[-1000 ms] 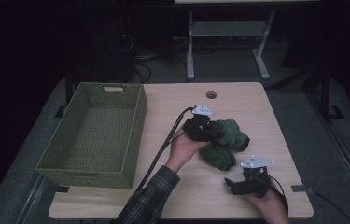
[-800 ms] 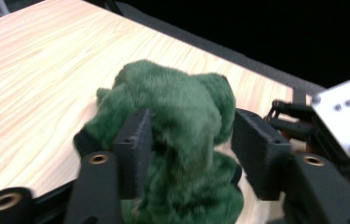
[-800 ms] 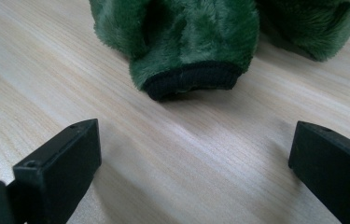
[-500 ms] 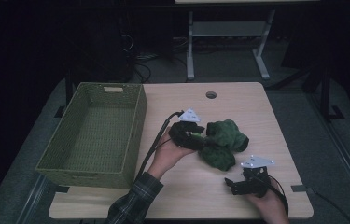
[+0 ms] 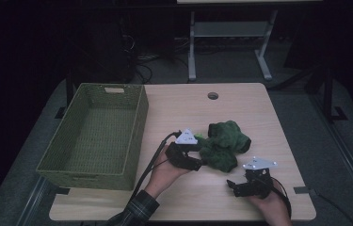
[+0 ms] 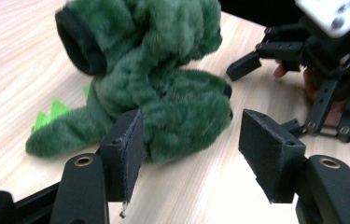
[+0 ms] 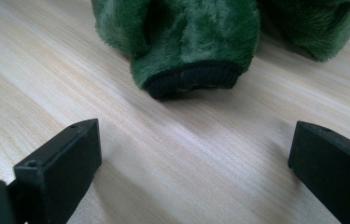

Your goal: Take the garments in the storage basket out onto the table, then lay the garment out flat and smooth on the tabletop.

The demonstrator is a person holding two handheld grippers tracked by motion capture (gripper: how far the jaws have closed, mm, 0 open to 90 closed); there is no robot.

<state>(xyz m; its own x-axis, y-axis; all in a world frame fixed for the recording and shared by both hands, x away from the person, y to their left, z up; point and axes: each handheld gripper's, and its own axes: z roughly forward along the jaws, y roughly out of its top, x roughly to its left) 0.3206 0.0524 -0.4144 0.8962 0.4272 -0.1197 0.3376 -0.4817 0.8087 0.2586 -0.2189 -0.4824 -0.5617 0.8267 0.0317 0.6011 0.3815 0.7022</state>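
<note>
The fuzzy green toy (image 6: pixel 163 93) lay on the table (image 5: pixel 240 202). The left gripper (image 6: pixel 189 154) had just been opening, its fingers (image 6: pixel 130 149) apart, the toy just ahead, not held. The right gripper (image 7: pixel 196 163) stood wide open, near the toy.

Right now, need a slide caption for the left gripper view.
Left gripper, jaws open, faces a crumpled green plush garment on the wooden table.

Wooden table (image 5: pixel 240 99) with basket (image 5: pixel 94 129), green plush garment (image 5: pixel 223 141).
</note>
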